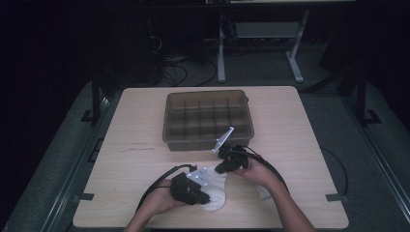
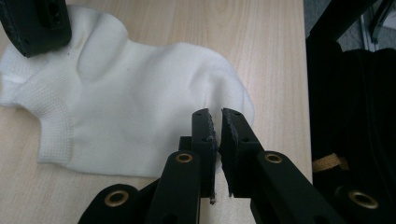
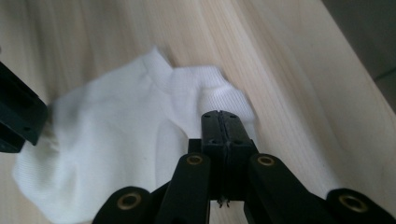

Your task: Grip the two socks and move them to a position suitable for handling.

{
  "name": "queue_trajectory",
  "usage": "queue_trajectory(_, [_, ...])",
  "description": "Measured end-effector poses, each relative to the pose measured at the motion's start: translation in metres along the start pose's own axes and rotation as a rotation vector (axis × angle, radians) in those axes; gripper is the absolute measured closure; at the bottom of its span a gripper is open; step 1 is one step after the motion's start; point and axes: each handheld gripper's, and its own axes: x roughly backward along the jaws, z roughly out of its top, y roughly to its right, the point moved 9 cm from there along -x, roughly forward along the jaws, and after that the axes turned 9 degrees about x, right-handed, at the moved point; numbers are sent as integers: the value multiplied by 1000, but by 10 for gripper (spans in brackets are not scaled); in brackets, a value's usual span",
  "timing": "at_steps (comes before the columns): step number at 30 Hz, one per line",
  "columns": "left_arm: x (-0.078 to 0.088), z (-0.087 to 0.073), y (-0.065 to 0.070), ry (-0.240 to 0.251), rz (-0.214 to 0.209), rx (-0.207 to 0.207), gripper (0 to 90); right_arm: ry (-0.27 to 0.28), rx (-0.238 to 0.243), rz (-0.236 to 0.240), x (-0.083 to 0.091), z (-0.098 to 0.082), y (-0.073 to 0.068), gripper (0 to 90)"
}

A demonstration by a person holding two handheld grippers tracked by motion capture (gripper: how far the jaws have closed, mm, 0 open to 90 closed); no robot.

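Here the left tool (image 2: 217,122) had its two black jaws nearly together, a thin gap between them, pinching the toe edge of one white sock (image 2: 140,107). The right tool (image 3: 219,122) had its jaws pressed fully together at the ribbed cuff of that same sock, the fabric bunched just around the tips; whether cloth was caught between them could not be told. The sock lay flat on the pale wooden worktop (image 1: 300,135), near its front edge, between the two hands. Farther back on the worktop stood one brown plastic bin (image 1: 209,140), divided inside into several compartments, well apart from the sock. No brand, label or writing could be read on the sock, bin or tools.
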Motion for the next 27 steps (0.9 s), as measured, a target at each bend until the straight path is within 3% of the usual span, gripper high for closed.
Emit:
queue_trajectory(18, [-7, -2, -3, -13, 2, 9, 816, -19, -14, -42, 7, -15, 8, 891])
queue_trajectory(19, [-6, -1, -4, -12, 12, 11, 777, -19, -10, -40, 7, -15, 7, 833])
queue_trajectory(27, [7, 2, -6, 17, 37, 24, 696, 34, -10, -39, 24, -13, 2, 739])
